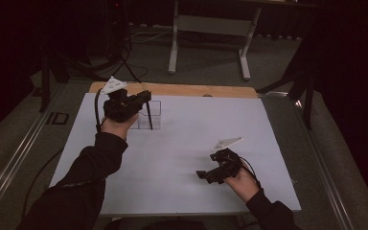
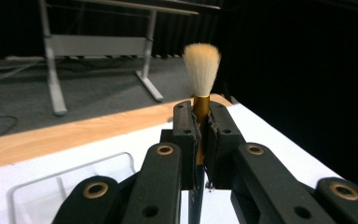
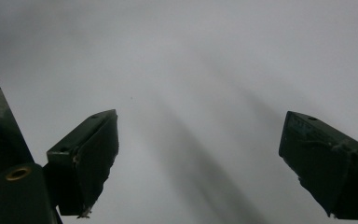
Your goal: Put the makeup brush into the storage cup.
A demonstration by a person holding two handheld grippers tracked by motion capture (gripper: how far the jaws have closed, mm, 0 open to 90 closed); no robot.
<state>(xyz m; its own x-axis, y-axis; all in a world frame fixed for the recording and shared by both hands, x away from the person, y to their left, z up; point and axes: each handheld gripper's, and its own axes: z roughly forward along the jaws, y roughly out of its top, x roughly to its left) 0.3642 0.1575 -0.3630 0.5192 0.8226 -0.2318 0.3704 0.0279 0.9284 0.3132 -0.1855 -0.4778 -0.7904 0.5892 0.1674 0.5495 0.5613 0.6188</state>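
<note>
Left tool (image 2: 200, 135): jaws clenched on a brush (image 2: 201, 70), gripping the gold ferrule just below the bristles. In the left gripper view the pale bristle tuft stands straight up at 12 o'clock above the jaw tips; the dark handle runs down between the jaws toward 6 o'clock.

High view: left tool (image 1: 146, 97) sits at about 10 o'clock on the desk (image 1: 196, 143), held in the person's left hand (image 1: 117, 125). The brush handle (image 1: 149, 116) hangs as a thin dark rod from the jaw tips toward 6 o'clock, roughly upright, slightly tilted. Its lower end lies in front of or within a clear plastic box (image 1: 155, 108); I cannot tell which, nor whether the handle touches the box. The same clear box (image 2: 51, 191) appears at 8 o'clock in the left gripper view, on the white sheet.

Right tool (image 3: 198, 158): jaws released, standing wide apart with nothing between them, bare white desk surface (image 3: 191, 70) beyond. High view: right tool (image 1: 203, 175) at about 5 o'clock on the desk, held in the right hand (image 1: 242, 184), jaws pointing toward 9 o'clock, well apart from the left tool and brush.

A strip of wooden desk edge (image 1: 196, 90) shows at 12 o'clock past the white sheet.
</note>
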